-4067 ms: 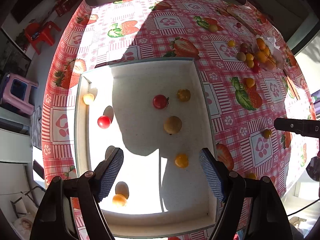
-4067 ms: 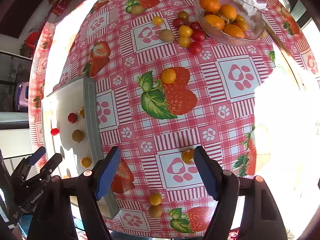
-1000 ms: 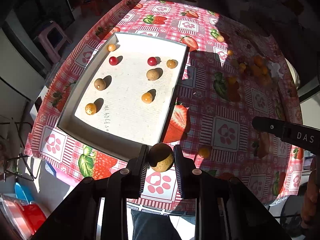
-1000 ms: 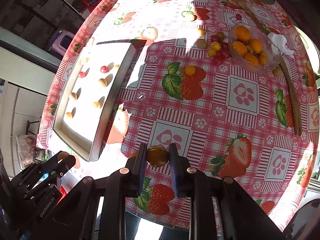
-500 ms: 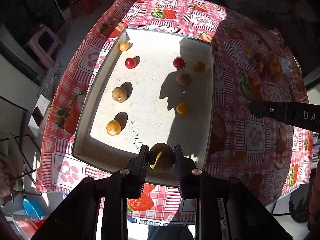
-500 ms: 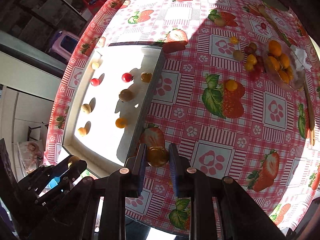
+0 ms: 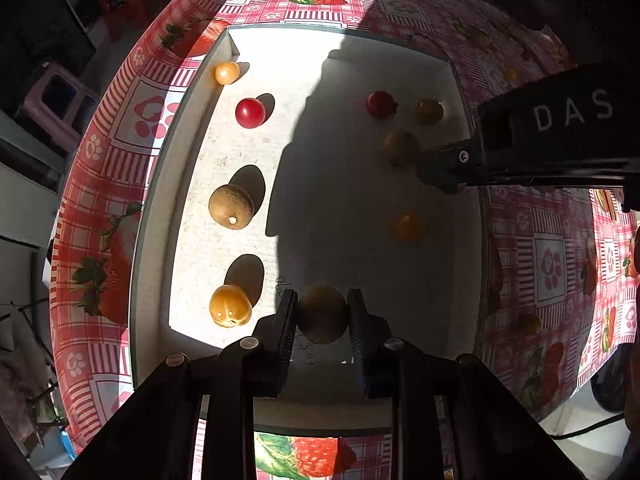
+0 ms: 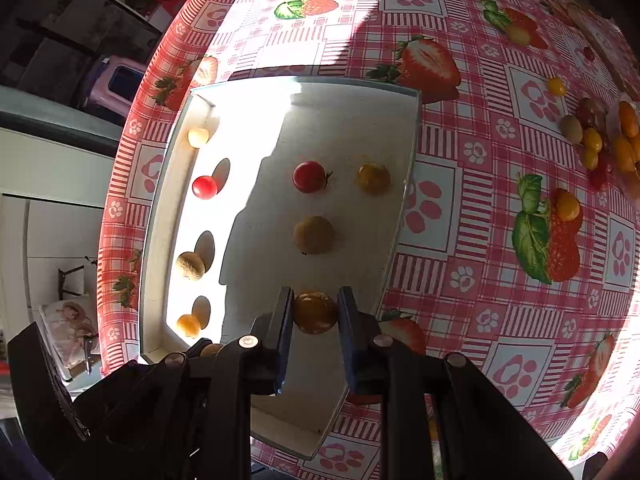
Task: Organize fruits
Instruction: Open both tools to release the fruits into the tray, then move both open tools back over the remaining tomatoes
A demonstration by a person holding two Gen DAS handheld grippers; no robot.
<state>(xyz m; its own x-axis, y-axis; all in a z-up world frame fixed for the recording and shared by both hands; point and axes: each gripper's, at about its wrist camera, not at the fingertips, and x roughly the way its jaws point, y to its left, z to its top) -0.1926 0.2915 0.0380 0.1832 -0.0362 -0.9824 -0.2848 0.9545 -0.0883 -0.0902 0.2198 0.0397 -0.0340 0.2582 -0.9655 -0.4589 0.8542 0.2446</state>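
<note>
Hovering over the white tray [image 7: 152, 216], the left gripper [image 7: 322, 312] clamps a round brown fruit [image 7: 322, 314]. The right gripper [image 8: 313, 314] pinches an orange tomato [image 8: 315, 313]; its body reads "DAS".

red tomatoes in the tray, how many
2. One red tomato lies in the sunlit left column near the tray wall; the other lies farther right in shadow, beside an orange fruit. None looks hidden.

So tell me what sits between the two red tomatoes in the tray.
Nothing sits there: in the left wrist view, only bare tray floor, half sunlit and half shadowed, separates the left red tomato from the right one.
</note>
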